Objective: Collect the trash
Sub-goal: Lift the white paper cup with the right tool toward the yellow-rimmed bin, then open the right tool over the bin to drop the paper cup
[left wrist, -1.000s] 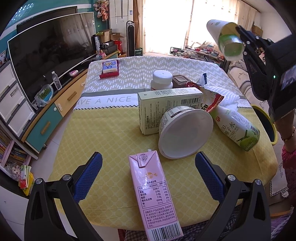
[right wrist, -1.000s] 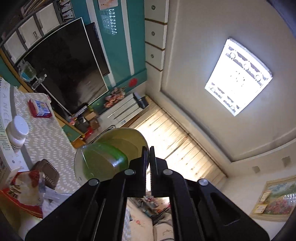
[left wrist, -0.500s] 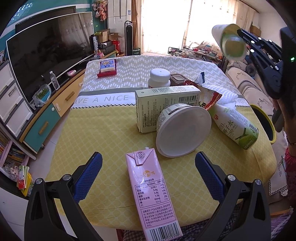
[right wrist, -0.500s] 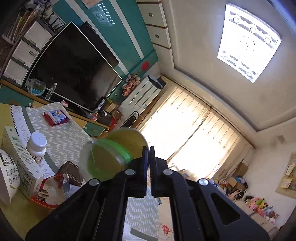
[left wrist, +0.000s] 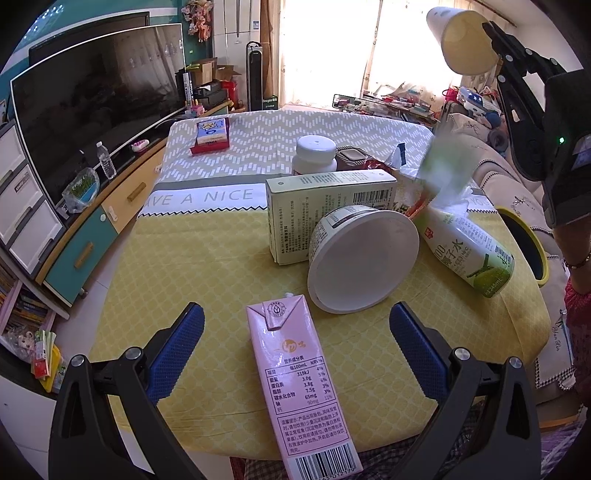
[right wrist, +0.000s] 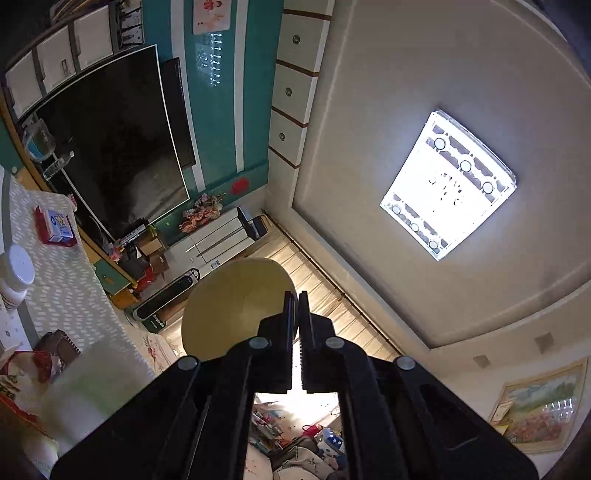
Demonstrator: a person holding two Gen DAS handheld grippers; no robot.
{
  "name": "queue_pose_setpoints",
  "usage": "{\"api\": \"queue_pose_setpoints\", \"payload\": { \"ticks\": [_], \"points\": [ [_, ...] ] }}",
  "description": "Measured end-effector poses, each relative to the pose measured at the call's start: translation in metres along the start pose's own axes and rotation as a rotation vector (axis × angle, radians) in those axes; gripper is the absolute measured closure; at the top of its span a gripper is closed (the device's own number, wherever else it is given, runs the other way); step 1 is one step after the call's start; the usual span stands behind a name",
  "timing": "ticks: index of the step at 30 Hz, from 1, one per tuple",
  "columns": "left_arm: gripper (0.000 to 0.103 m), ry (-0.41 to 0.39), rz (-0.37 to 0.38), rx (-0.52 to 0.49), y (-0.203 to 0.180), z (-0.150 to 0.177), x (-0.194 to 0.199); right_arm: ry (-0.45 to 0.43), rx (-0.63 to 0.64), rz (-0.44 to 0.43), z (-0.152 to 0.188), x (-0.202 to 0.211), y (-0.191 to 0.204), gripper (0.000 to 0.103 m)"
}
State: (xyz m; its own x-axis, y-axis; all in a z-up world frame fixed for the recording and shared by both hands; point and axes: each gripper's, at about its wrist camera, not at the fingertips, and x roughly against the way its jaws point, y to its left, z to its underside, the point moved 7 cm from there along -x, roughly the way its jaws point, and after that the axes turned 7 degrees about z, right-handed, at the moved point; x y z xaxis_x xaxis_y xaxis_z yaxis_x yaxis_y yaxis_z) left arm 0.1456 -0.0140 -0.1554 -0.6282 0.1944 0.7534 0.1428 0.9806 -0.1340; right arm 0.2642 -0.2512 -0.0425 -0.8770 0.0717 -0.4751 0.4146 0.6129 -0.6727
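High above the table's (left wrist: pixel 221 258) far right edge, the right gripper (left wrist: pixel 493 35) pinches the rim of a paper cup (left wrist: pixel 465 40), its long axis tilted, mouth facing downward toward the camera, while the left gripper (left wrist: pixel 295 343) gapes empty around a pink carton (left wrist: pixel 295 376).

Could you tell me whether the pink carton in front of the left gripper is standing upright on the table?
No, the pink carton lies flat on the yellow tablecloth, nutrition label facing up.
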Motion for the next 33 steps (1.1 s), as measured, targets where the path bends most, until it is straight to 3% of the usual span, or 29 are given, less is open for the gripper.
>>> {"api": "queue_pose_setpoints", "payload": {
  "ticks": [3, 6, 12, 23, 30, 33],
  "points": [
    [0.004, -0.001, 0.004, 0.004, 0.002, 0.0, 0.0, 0.048, -0.031, -0.047, 0.004, -0.006, -0.002, 0.101],
    [0.004, -0.007, 0.011, -0.004, 0.001, -0.001, -0.001, 0.197, -0.174, -0.189, 0.016, -0.015, -0.006, 0.101],
    [0.004, -0.011, 0.025, -0.026, -0.005, -0.006, -0.008, 0.439, -0.353, -0.281, 0.068, -0.02, -0.036, 0.101],
    [0.004, -0.022, 0.047, -0.071, -0.016, -0.018, -0.029, 1.089, -0.715, -0.215, 0.279, -0.003, -0.118, 0.101],
    [0.004, -0.037, 0.07, -0.063, -0.011, -0.024, -0.024, 1.356, -0.737, -0.165, 0.368, 0.016, -0.127, 0.101],
    [0.004, -0.102, 0.003, -0.042, 0.019, -0.041, -0.004, 1.461, -0.689, -0.17, 0.401, 0.027, -0.115, 0.1]
  ]
}}
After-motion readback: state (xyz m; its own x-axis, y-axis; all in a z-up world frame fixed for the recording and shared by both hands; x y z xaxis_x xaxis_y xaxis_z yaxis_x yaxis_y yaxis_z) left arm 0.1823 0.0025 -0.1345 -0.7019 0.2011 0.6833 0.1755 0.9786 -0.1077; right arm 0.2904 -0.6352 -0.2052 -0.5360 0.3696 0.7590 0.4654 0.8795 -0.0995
